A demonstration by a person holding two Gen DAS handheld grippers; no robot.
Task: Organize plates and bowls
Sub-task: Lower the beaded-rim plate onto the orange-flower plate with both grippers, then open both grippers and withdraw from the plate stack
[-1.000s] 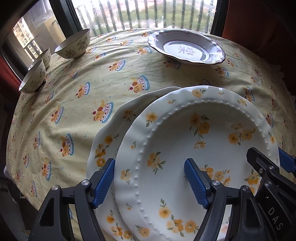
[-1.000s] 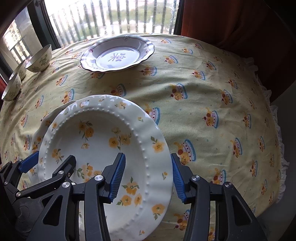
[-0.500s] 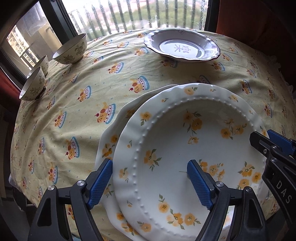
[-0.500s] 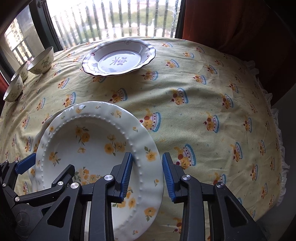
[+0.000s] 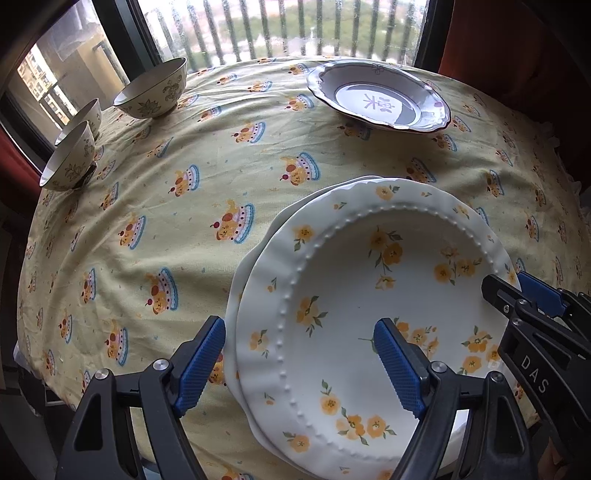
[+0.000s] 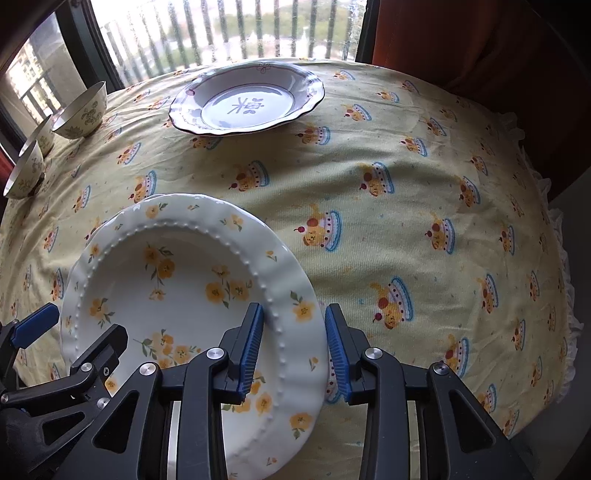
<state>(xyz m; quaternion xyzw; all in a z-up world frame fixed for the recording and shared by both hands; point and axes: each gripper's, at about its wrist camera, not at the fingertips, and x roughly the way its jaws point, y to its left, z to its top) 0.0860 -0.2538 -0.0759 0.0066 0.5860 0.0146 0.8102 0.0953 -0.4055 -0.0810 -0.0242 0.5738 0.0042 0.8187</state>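
Floral plate (image 6: 177, 280) — upper of two alike, nested on the lower floral plate (image 5: 232, 325) at the near edge of the surface.

Right tool (image 6: 295, 314) pointed steeply down, astride the upper plate's right rim: one pad inside the beaded ring, the other just outside the scalloped edge. Jaws narrow, just now eased a shade wider. Firm contact of the pads with the rim not discernible.

Left tool (image 5: 299, 328) astride the left rim of the pair. Jaws wide and just opened further, outer pad over the cloth, inner pad above the well, neither on the china: gripping nothing.

Step in hand, by judgement: seating the upper plate on its twin, or letting go of it. Stack slightly off-centre, a sliver of the lower plate showing on the left.

Next move likely to call for lifting both tools clear without dragging the rim, then a reach across to the purple-rimmed plate (image 5: 380, 99) at the far side, well apart from the stack. Patterned bowls (image 5: 151, 92), three in number, unstacked at the far left — yet to be nested.

Surface draped in a pale yellow tablecloth (image 5: 221, 166) printed with cakes, frilled at the right edge. Beyond it, a window (image 5: 295, 26) with railing bars, daylight and trees outside. Red curtain (image 6: 461, 44) on the right.
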